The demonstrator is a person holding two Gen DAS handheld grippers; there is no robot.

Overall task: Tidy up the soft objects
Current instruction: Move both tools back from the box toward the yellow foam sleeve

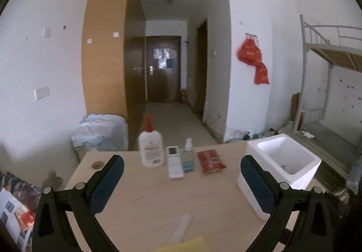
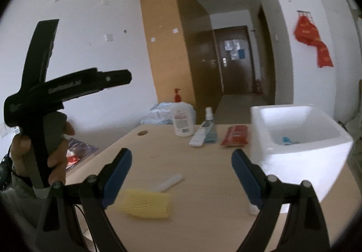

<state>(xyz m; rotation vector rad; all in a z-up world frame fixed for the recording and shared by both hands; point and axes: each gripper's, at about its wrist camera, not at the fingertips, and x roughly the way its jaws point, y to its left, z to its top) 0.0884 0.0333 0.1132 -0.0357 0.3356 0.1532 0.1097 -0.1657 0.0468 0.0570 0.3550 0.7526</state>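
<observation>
A yellow foam net sleeve (image 2: pixel 146 205) lies on the wooden table (image 2: pixel 203 172), just ahead of my right gripper's left finger; in the left wrist view only its edge (image 1: pixel 187 245) shows at the bottom. A red soft packet (image 1: pixel 210 161) (image 2: pixel 235 136) lies farther back, left of the white foam box (image 1: pixel 278 138) (image 2: pixel 294 172). My left gripper (image 1: pixel 182 159) is open above the table with nothing between its fingers. My right gripper (image 2: pixel 181 152) is open too, and empty. Something small and blue (image 2: pixel 286 140) lies inside the box.
A white pump bottle (image 1: pixel 150 147), a remote (image 1: pixel 174 163) and a small spray bottle (image 1: pixel 187 157) stand in a row at the table's far edge. A pale flat strip (image 2: pixel 169 181) lies by the yellow sleeve. A hand (image 2: pixel 56 161) holds the left gripper at left. A bunk bed (image 1: pixel 328 52) stands at right.
</observation>
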